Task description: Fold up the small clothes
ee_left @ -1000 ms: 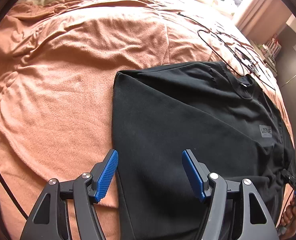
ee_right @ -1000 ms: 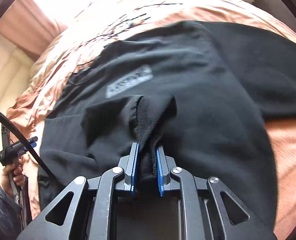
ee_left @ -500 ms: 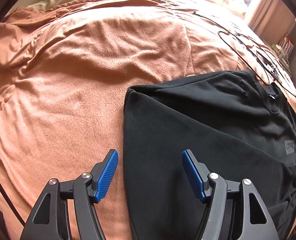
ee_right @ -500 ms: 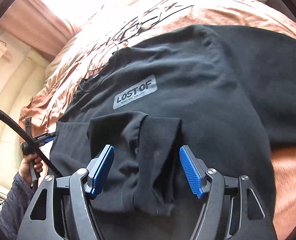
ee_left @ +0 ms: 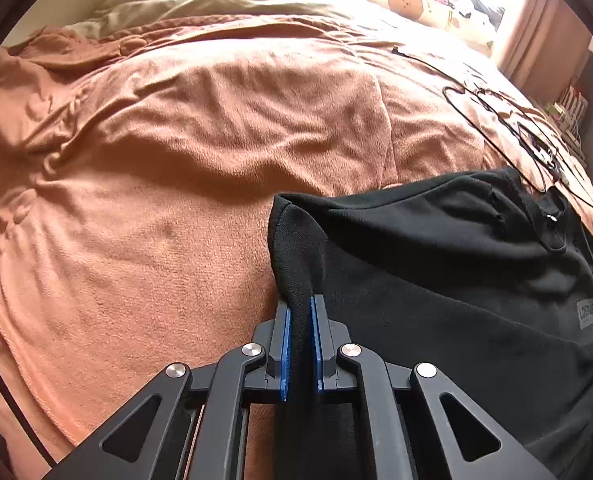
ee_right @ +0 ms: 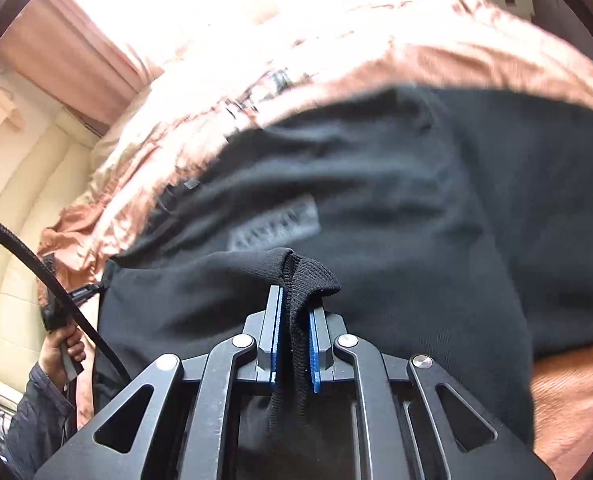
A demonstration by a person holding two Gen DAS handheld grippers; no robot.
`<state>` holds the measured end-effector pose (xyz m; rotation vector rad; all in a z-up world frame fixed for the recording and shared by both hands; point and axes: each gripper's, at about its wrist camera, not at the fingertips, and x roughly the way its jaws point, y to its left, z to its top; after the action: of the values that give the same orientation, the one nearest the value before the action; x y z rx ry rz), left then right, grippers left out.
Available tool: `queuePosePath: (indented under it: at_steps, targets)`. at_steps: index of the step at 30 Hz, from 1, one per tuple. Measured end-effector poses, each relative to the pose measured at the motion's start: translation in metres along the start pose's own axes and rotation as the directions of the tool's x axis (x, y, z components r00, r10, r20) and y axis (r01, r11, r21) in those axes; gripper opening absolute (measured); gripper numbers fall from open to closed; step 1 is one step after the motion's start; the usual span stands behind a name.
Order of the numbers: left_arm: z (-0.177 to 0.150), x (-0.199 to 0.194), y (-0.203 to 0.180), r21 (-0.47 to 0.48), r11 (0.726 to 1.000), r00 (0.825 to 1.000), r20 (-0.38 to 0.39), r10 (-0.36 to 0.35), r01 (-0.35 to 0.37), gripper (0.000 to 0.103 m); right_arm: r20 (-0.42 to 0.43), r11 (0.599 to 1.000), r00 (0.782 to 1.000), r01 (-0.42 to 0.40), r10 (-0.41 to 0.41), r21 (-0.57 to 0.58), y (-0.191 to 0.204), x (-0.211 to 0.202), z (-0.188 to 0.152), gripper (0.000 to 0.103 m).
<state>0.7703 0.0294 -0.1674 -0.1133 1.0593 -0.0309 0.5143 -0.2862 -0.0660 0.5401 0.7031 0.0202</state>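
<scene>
Left gripper (ee_left: 299,312) closing on black sweatshirt (ee_left: 436,280), right gripper (ee_right: 296,312) apparently too

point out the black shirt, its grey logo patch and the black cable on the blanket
black shirt (ee_left: 436,288): left wrist view, on the open chest fabric
grey logo patch (ee_left: 587,313): left wrist view, middle of the patch
black cable (ee_left: 492,120): left wrist view, on the looped stretch on the blanket

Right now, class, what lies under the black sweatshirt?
The black sweatshirt lies on an orange blanket covering the bed. The blanket shows all around it; whatever sits directly beneath the fabric is covered and cannot be seen.
</scene>
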Motion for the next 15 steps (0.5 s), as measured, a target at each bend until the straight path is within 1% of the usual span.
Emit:
queuePosePath:
  at_steps: [2,4,6,9,10,11,12,13,14,15]
  targets:
    - [0.005,-0.006,0.003,-0.009,1.0,1.0,0.021,0.002,-0.001,0.009,0.045,0.999,0.999,0.011,-0.009,-0.032,0.006,-0.007,0.001,0.008]
    - [0.009,-0.01,0.007,-0.017,1.0,0.999,0.034,-0.005,0.006,0.009,0.054,0.997,0.997,0.055,-0.052,-0.05,0.009,0.0,0.0,0.008]
    - [0.01,-0.01,0.007,-0.021,1.0,0.999,0.035,-0.007,0.008,0.009,0.032,0.993,0.994,0.103,-0.101,-0.061,0.008,0.017,0.0,0.008]
    - [0.01,-0.001,0.004,-0.008,1.0,1.0,0.022,0.019,-0.018,0.009,-0.043,0.983,0.983,0.179,-0.18,-0.034,-0.003,0.045,-0.002,0.011]
    - [0.009,0.004,0.0,-0.001,1.0,0.999,0.005,0.031,-0.031,0.01,-0.051,0.981,0.979,0.194,-0.196,-0.028,-0.007,0.048,-0.003,0.011]
    - [0.009,0.012,-0.005,0.008,0.999,0.999,-0.018,0.038,-0.037,0.01,-0.055,0.982,0.981,0.188,-0.188,-0.018,-0.01,0.048,-0.004,0.012]
    - [0.008,0.017,-0.006,0.016,0.999,0.998,-0.037,0.044,-0.044,0.012,-0.057,0.985,0.984,0.17,-0.17,-0.008,-0.012,0.047,-0.006,0.025]
    - [0.006,0.019,-0.005,0.013,0.999,0.998,-0.044,0.046,-0.046,0.013,-0.057,0.988,0.986,0.156,-0.156,0.002,-0.013,0.043,-0.007,0.055]
    - [0.004,0.018,-0.004,0.003,0.999,0.998,-0.043,0.044,-0.044,0.018,-0.049,0.989,0.988,0.148,-0.147,0.009,-0.014,0.038,-0.008,0.07]
    - [0.003,0.017,0.0,-0.016,0.999,0.998,-0.05,0.033,-0.034,0.026,-0.035,0.99,0.989,0.143,-0.143,0.009,-0.016,0.033,-0.009,0.076]
